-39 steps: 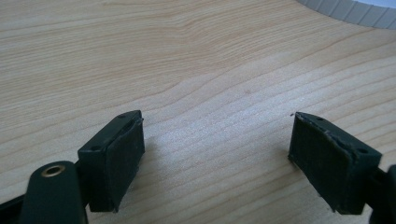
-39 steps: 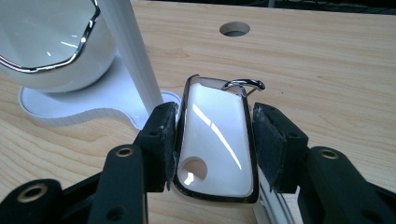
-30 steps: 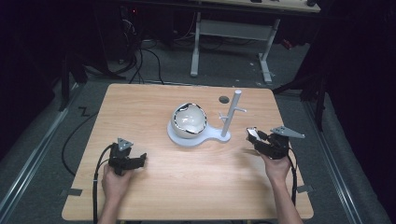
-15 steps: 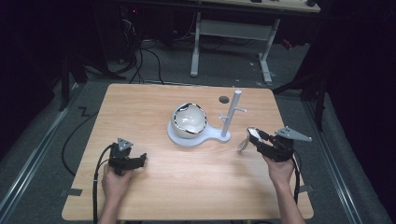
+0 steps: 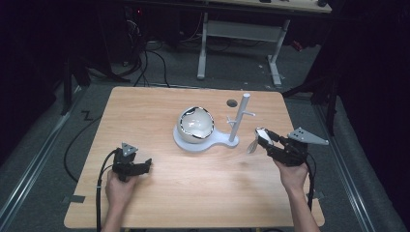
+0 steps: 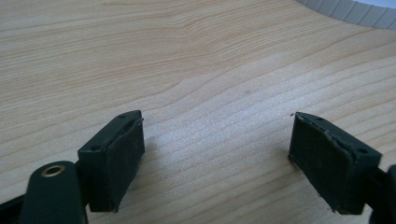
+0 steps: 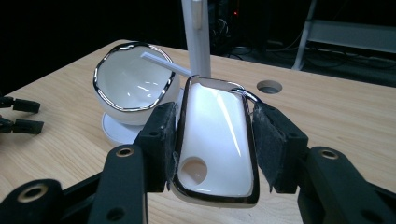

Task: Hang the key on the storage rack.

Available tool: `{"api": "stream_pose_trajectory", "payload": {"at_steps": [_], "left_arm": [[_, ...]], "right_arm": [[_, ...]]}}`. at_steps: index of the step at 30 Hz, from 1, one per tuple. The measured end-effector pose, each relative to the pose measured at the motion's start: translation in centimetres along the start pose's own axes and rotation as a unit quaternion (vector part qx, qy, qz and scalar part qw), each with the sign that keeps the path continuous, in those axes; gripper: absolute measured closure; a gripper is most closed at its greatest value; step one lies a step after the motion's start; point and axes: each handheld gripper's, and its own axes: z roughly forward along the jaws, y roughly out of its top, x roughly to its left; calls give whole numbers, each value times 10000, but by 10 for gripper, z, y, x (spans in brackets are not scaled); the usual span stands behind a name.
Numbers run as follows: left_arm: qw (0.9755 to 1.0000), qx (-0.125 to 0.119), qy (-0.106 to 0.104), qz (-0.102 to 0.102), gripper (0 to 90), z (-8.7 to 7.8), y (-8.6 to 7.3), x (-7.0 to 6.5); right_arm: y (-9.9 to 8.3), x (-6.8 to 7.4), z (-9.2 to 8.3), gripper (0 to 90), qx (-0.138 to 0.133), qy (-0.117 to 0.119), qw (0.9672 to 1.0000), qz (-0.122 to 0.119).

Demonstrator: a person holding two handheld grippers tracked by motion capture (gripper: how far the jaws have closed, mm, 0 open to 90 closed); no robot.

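Spoon (image 5: 256,139) lowered, bowl end tableward

The right gripper (image 5: 263,140), clamped on the white spoon (image 7: 215,140), has lifted slightly and tilted.

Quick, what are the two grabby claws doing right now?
Left gripper: open, holding nothing, low over the table.
Right gripper: shut on the white spoon handle.
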Motion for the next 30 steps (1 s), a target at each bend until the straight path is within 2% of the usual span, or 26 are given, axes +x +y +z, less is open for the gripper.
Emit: {"api": "stream_pose_trajectory", "payload": {"at_steps": [16, 30], "left_arm": [[10000, 0, -1, -1, 186, 0, 0, 0], [10000, 1, -1, 0, 186, 0, 0, 0]], "right_arm": [[20, 8, -10, 515, -136, 173, 9996, -161], [36, 10, -14, 515, -253, 322, 9990, -181]]}}
